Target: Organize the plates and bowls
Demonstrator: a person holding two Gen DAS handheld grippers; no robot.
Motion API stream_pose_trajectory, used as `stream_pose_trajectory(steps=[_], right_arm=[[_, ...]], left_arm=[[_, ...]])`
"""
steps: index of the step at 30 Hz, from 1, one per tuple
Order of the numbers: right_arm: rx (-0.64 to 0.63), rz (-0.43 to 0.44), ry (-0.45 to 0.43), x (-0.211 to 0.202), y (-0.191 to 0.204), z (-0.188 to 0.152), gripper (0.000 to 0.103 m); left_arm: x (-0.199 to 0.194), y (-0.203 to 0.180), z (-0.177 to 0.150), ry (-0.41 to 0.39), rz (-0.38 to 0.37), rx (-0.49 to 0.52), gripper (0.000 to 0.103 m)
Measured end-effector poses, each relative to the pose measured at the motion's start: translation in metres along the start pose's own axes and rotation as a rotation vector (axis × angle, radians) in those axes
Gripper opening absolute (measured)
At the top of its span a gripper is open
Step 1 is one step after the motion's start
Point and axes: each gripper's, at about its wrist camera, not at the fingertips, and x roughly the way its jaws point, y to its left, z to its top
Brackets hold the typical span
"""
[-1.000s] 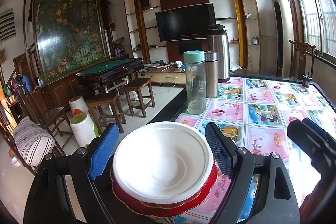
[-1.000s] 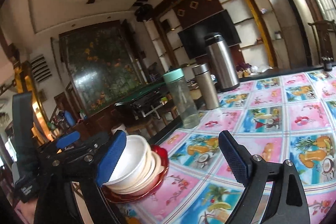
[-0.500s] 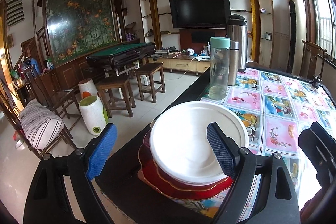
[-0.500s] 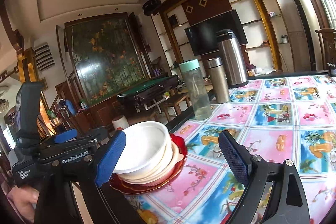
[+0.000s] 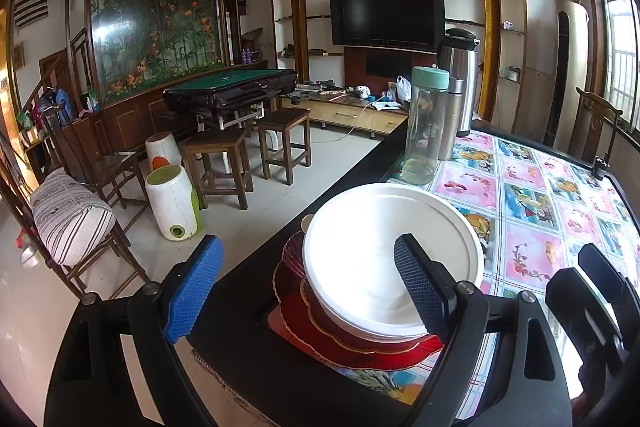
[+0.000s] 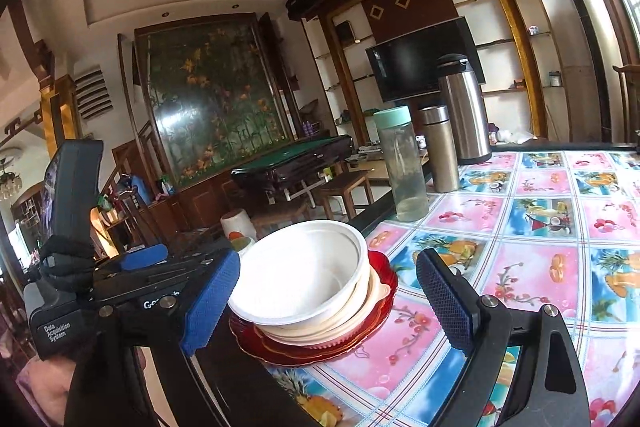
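Ahead of both tongs, table (image 5: 532, 195) under a cloth of pink and blue fruit squares, dark edge running along its left side. Far beyond the tips, steel thermos jug (image 6: 462, 111), then smaller steel flask (image 6: 440, 149) just beside it, then clear bottle with mint cap (image 5: 426, 125) nearest of the three, all upright near the dark edge, well apart from the stack.

Close in, red scalloped plate (image 5: 304, 327) at the table's corner, bearing a cream plate (image 6: 378, 291) and above that nested white bowls (image 6: 304, 279), top one tilted a little toward the left.

Left tongs (image 5: 310, 285) released, spread wide, holding nothing; right pad in front of the top bowl's rim, contact not clear; left blue pad out past the table edge, over the floor. Right tongs (image 6: 326, 303) likewise released and empty, stack between the pads, left pad just beside the bowl rim, right pad apart from it, over the cloth. Left tongs' black body showing at the far left of the right wrist view.
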Motion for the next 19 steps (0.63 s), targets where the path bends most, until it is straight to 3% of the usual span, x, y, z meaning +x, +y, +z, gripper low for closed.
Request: stream_pose_trajectory(steps=[19], right_arm=[[0.108, -0.063, 0.062, 0.010, -0.021, 0.001, 0.091]], left_arm=[[0.002, -0.001, -0.007, -0.005, 0.007, 0.023, 0.088]])
